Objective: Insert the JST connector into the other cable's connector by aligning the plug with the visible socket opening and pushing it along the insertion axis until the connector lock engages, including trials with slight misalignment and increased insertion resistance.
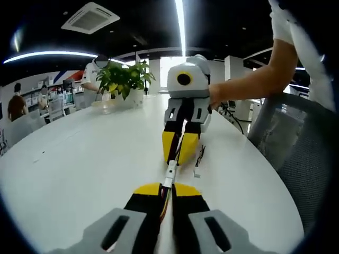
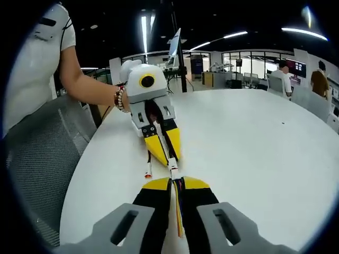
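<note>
My left gripper (image 1: 167, 186) is shut on a thin cable whose white JST connector (image 1: 170, 172) sticks out just past its yellow tips. Facing it, my right gripper (image 1: 177, 157) is shut on the other cable, tips nearly touching that connector. In the right gripper view my right gripper (image 2: 176, 181) pinches red and yellow wires (image 2: 178, 209), and the white connector (image 2: 172, 165) sits between it and the left gripper (image 2: 165, 157). The two connectors meet nose to nose; whether they are locked I cannot tell. A loose cable end (image 2: 148, 172) lies on the table beside them.
Everything rests low over a large white oval table (image 1: 79, 164). A potted plant (image 1: 124, 79) stands at its far end. A grey mesh chair (image 1: 302, 153) sits close by the table's edge, next to the person's arm (image 1: 249, 84). Other people sit in the background.
</note>
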A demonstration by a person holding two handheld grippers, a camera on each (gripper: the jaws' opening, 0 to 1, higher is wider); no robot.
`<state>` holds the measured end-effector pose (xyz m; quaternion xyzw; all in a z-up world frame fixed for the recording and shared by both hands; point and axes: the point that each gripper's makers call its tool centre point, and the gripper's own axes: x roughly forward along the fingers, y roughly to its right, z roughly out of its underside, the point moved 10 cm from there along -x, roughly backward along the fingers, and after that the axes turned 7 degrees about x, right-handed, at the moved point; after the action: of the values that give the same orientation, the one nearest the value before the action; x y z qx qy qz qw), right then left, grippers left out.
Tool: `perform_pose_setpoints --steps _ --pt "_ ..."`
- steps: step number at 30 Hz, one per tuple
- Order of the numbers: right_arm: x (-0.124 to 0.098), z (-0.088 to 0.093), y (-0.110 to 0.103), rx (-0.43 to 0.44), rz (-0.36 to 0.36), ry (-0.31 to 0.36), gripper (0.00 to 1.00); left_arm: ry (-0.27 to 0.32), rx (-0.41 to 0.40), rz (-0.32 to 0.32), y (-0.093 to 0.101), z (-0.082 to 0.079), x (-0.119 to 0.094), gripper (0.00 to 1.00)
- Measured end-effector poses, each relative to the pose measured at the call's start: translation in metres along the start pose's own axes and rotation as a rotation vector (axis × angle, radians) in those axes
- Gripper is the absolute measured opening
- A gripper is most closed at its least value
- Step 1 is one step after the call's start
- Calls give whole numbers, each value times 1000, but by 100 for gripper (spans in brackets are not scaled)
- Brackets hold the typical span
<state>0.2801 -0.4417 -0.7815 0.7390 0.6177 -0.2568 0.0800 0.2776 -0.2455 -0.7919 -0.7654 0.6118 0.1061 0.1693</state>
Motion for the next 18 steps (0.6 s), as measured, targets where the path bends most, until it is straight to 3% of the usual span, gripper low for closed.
perform_pose_setpoints --steps 18 --pt "6 -1 -3 -38 3 -96 4 -47 39 14 4 2 4 0"
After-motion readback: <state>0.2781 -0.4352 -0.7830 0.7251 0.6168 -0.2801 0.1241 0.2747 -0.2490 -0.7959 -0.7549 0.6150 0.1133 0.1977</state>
